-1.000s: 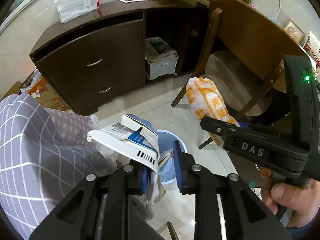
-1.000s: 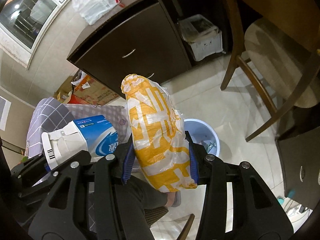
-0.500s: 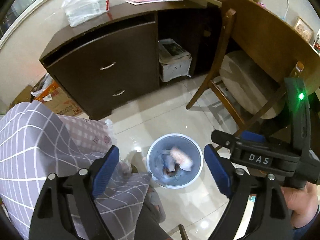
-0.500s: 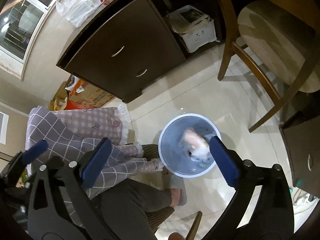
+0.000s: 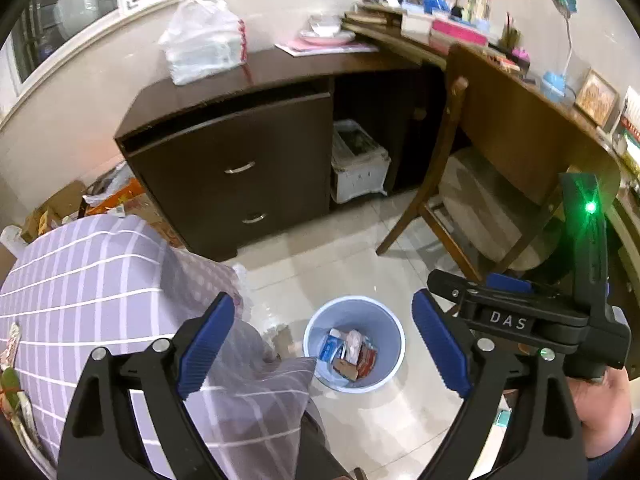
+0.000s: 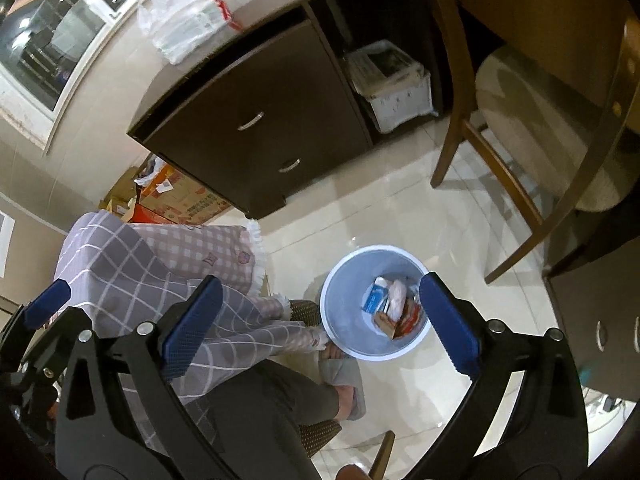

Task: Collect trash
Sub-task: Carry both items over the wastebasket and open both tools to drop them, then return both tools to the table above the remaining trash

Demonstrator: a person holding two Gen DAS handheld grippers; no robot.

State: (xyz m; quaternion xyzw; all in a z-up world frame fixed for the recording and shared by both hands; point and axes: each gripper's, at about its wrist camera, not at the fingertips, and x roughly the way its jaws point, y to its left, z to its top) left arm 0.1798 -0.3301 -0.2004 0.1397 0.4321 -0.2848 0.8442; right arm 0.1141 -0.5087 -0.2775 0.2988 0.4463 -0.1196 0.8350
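Pale-blue bin (image 6: 340, 336) on the floor tiles holds the trash (image 6: 394, 306), w/ left gripper (image 5: 324, 340) & right gripper (image 6: 320, 320) both spread wide, empty, above it; drop step looks done, next: find more trash.

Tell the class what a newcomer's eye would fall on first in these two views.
First, the pale blue trash bin on the shiny floor, holding a blue-and-white carton and other packaging. Next, the left gripper and right gripper, both wide open and empty above it. Behind stands the dark drawer cabinet.
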